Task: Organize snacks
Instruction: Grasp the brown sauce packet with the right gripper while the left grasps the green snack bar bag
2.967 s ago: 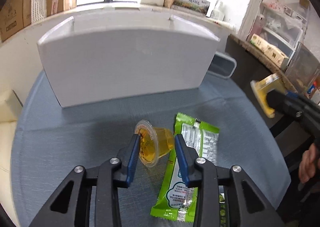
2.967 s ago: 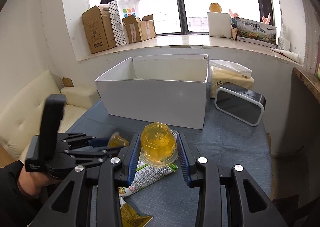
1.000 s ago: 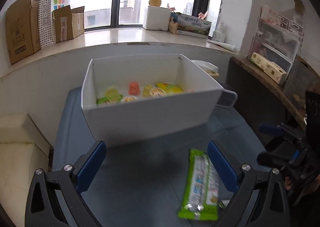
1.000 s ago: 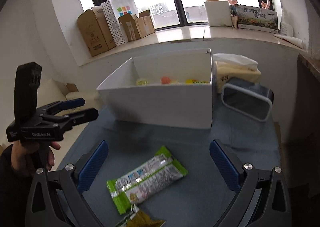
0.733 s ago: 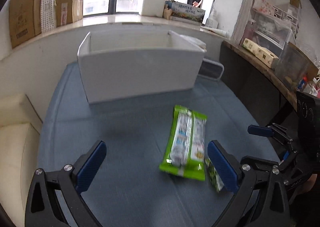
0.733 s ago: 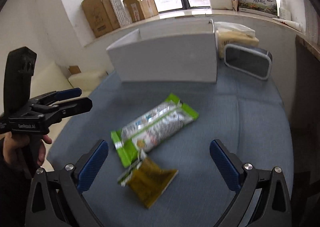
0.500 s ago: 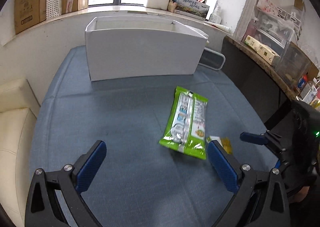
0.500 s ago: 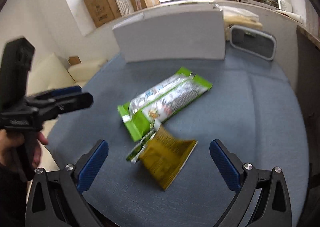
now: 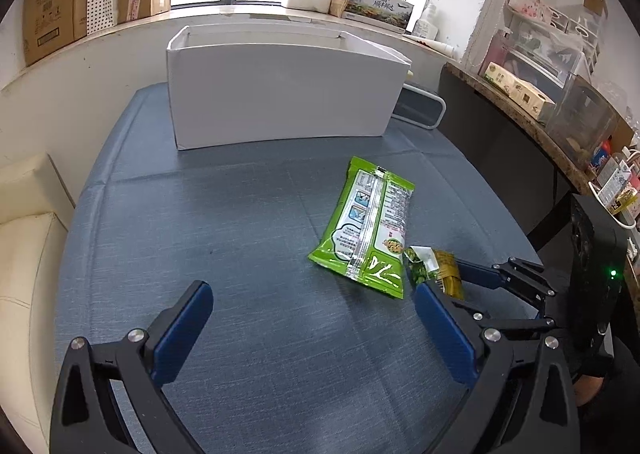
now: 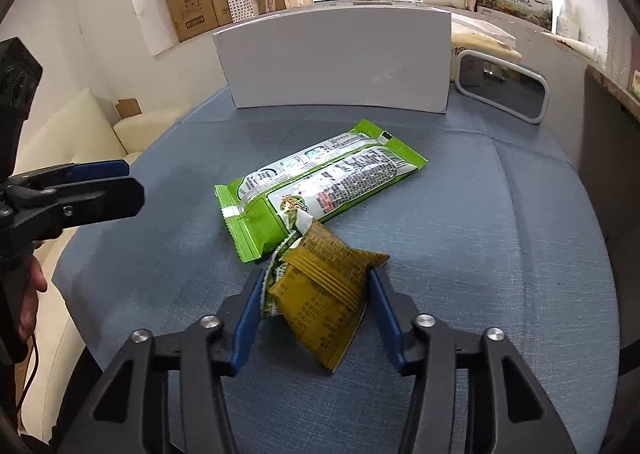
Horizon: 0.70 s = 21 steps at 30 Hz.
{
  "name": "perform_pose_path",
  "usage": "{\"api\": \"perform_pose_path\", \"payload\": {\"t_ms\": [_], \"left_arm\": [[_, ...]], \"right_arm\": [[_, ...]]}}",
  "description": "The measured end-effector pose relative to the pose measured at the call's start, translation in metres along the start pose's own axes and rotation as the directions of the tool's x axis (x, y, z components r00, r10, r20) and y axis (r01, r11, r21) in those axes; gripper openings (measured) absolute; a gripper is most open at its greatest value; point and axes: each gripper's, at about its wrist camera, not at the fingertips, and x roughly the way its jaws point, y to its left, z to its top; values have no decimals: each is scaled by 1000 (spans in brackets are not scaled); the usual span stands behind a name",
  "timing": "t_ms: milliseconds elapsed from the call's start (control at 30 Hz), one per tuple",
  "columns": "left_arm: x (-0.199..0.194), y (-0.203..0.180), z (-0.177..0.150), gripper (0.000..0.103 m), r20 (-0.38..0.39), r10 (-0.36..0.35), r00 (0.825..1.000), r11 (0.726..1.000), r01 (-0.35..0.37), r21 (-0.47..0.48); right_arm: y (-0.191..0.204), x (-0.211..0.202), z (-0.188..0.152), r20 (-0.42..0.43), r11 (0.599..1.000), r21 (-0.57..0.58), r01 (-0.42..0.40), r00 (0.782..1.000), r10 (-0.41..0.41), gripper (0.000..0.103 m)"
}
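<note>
The right gripper (image 10: 316,314) sits low over the blue-clothed worktop (image 10: 500,254) with its jaws closing around a small olive-brown snack packet (image 10: 324,294); the packet lies between the blue pads, which stand just beside its edges, with no squeeze showing yet. Its green-printed end overlaps a corner of the long green snack pack (image 10: 320,182), which lies flat with its seamed back up, so a grip on the free brown body looks meant to lift the small packet without dragging the larger one. The left gripper (image 9: 316,330) hovers with jaws wide and nothing between them, aimed at bare cloth beside the green pack (image 9: 368,226), probably waiting its turn. The white open-topped box (image 9: 280,94) stands at the far side of the worktop, well apart from both packs, and is likely where they belong. Its inside cannot be seen from here
</note>
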Motion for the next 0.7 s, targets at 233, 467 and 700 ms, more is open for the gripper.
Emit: {"api": "perform_pose_path", "payload": {"t_ms": [233, 467, 700], "left_arm": [[15, -18, 18, 103, -12, -2, 1000, 999, 3, 53], [57, -53, 37, 103, -65, -33, 997, 988, 42, 150], [109, -72, 43, 103, -139, -41, 989, 974, 70, 214]], "right_arm": [[-4, -17, -3, 25, 1000, 6, -3, 1000, 3, 48], [-30, -62, -6, 97, 998, 49, 26, 995, -30, 48], [-64, -90, -15, 130, 992, 121, 39, 990, -55, 48]]}}
